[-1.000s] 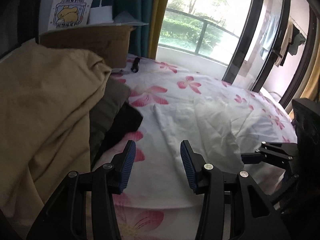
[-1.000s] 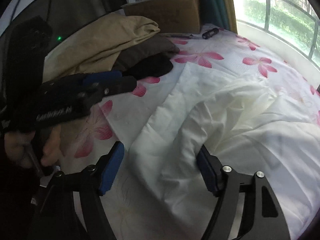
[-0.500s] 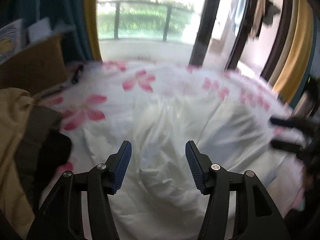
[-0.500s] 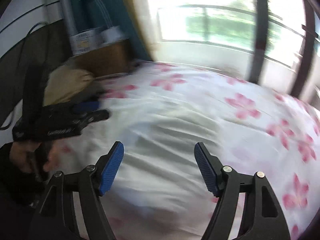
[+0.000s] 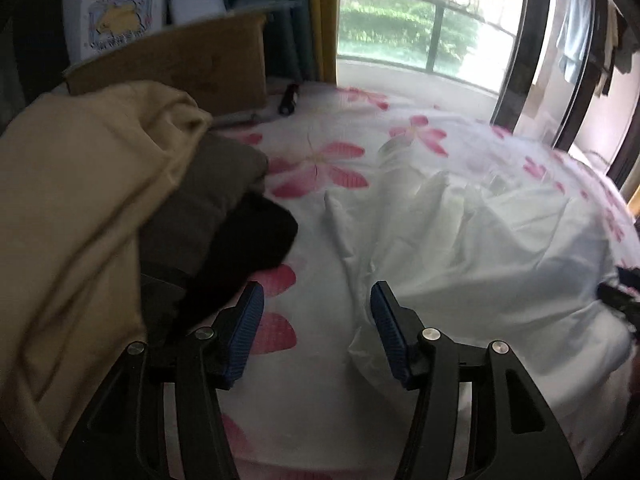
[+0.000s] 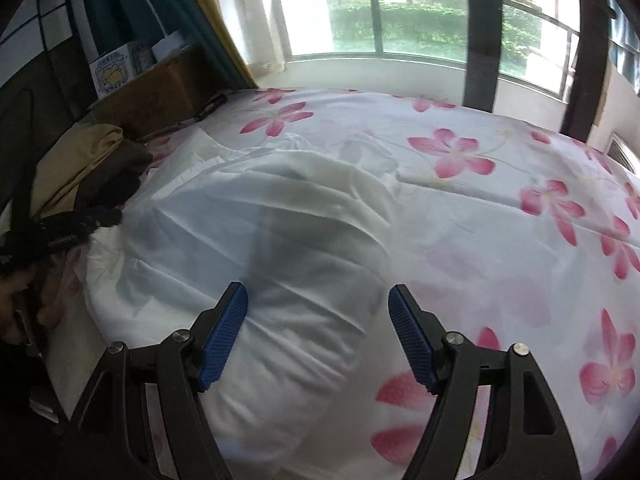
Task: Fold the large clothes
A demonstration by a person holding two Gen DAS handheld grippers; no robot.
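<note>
A crumpled white garment (image 5: pixel 480 248) lies spread on the flowered bed sheet (image 5: pixel 320 168). My left gripper (image 5: pixel 316 296) hovers open over the sheet at the garment's left edge, nothing between its blue pads. The cloth's rumpled hem sits just past the right pad (image 5: pixel 386 328). In the right wrist view the same garment (image 6: pixel 280 232) bulges under my right gripper (image 6: pixel 317 292), which is open above it and grips nothing. The left gripper (image 6: pixel 68 228) shows at the far left of that view, held by a hand (image 6: pixel 24 304).
A pile of folded clothes, tan (image 5: pixel 80 200), brown (image 5: pixel 208 200) and black (image 5: pixel 252 240), lies left of the garment. Behind it stand a cardboard box (image 5: pixel 180 68) and a small black torch-like object (image 5: pixel 289 99). A large window and balcony rail back the bed.
The left jaws have widened a little, and that view swung right, then back toward the clothes pile. The right gripper has travelled right over the garment and now faces the window.
</note>
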